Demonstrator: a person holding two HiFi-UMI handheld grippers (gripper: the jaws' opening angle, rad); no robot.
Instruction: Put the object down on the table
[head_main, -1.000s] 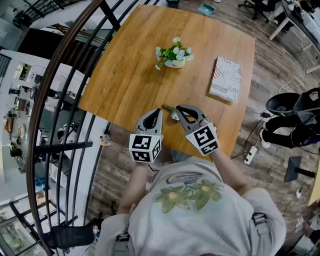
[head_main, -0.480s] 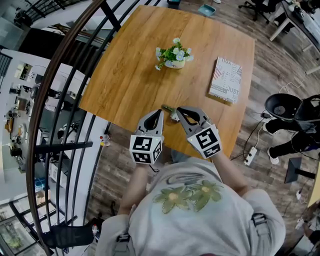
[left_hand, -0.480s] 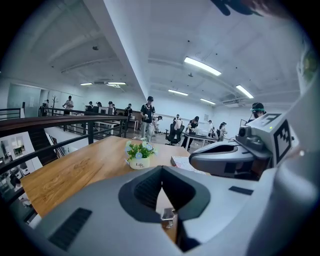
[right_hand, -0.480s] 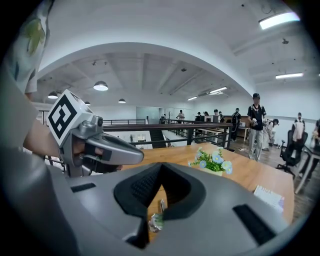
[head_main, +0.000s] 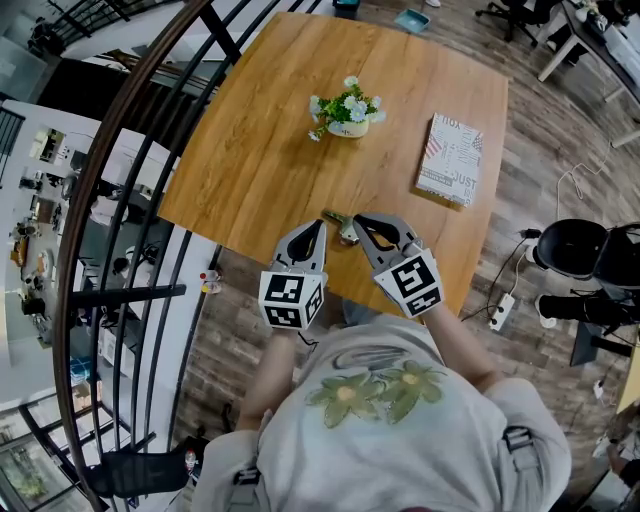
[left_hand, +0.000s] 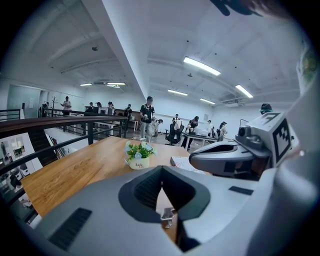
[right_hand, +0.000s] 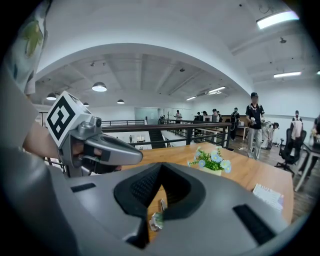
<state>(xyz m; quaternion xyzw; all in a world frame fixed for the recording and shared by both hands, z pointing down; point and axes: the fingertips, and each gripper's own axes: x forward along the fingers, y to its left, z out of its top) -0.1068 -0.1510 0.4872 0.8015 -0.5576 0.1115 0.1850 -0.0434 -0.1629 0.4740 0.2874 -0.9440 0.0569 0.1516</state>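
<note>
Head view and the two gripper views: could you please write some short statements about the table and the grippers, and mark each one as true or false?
1. The flower pot stands on the wooden table. True.
2. In the head view, the book lies to the left of the flower pot. False: it lies to the right of it.
3. A small metal object is at the table's near edge, between the tips of the left gripper and the right gripper. True.
4. The right gripper's jaws stand wide apart. False: they are together.
</note>
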